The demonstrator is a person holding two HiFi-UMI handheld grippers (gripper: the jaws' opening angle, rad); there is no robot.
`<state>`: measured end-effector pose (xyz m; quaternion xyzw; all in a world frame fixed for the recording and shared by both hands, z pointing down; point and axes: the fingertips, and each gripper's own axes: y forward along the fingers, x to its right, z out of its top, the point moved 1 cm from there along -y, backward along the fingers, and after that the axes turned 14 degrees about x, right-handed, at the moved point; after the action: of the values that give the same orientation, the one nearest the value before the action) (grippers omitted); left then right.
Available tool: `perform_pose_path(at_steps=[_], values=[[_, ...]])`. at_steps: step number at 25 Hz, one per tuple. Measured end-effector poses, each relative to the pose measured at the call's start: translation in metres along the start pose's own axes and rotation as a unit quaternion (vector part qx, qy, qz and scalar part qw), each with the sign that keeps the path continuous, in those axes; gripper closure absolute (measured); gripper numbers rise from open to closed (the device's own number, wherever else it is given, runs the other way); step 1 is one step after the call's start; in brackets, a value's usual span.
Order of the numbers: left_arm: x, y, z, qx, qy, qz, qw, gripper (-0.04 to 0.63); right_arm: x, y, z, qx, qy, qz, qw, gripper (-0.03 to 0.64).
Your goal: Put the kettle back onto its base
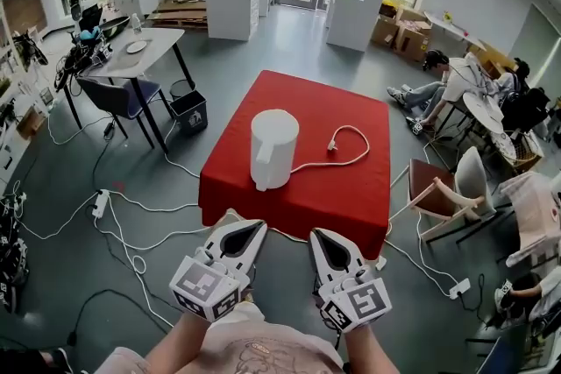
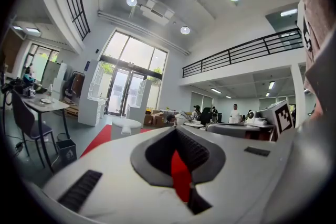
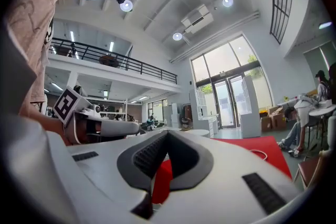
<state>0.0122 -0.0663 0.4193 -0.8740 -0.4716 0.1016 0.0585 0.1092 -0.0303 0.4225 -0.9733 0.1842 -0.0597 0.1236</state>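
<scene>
White kettle [image 1: 273,149] is sitting well ahead of both | left gripper [image 1: 252,230], right gripper [image 1: 319,236]: jaws pressing together, holding nothing

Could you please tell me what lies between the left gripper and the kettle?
Only bare red tablecloth separates left gripper and kettle, seen in the head view.

Daylight flooded in through the tall glass doors [image 2: 126,89] at the far end, and round ceiling lamps [image 2: 132,1] flared white. The hall was bright and even, and shadows on the grey floor [image 1: 263,57] were faint. Both gripper views bowed hard into black corners. Nearest the lens, the left gripper [image 2: 176,132] and right gripper [image 3: 168,134] were blurred.
</scene>
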Motion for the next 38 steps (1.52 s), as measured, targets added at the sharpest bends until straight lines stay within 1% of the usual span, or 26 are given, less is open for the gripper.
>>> perform_pose_path(at_steps=[3,6,10,15,20,25,32,35,38], values=[[0.023,-0.012,-0.004,-0.011,-0.001,0.006,0.9999,0.6,-0.006,-0.019,0.002,0.0,0.009,0.008,1.0,0.614],[0.049,-0.024,-0.004,-0.022,-0.006,0.005,0.9997,0.6,-0.012,-0.037,0.009,0.0,0.012,0.007,1.0,0.614],[0.07,-0.04,-0.005,-0.016,0.012,-0.001,0.9998,0.6,-0.022,-0.064,0.018,0.003,0.018,-0.009,1.0,0.614],[0.084,-0.06,-0.006,-0.02,0.011,-0.014,0.9996,0.6,-0.037,-0.087,0.02,0.008,0.021,-0.03,0.999,0.614],[0.085,-0.075,0.001,-0.016,0.016,-0.021,0.9995,0.6,-0.059,-0.091,0.023,0.009,0.009,-0.021,1.0,0.614],[0.08,-0.087,0.004,-0.02,0.019,-0.021,0.9994,0.6,-0.074,-0.09,0.023,0.01,0.0,-0.013,1.0,0.614],[0.077,-0.096,0.009,-0.012,0.016,-0.025,0.9995,0.6,-0.085,-0.091,0.021,0.009,-0.002,-0.01,1.0,0.614],[0.076,-0.095,0.012,-0.016,0.012,-0.017,0.9997,0.6,-0.086,-0.089,0.022,0.009,-0.003,-0.007,1.0,0.614],[0.079,-0.096,0.009,-0.017,0.009,-0.026,0.9995,0.6,-0.087,-0.088,0.021,0.007,-0.007,-0.005,1.0,0.614]])
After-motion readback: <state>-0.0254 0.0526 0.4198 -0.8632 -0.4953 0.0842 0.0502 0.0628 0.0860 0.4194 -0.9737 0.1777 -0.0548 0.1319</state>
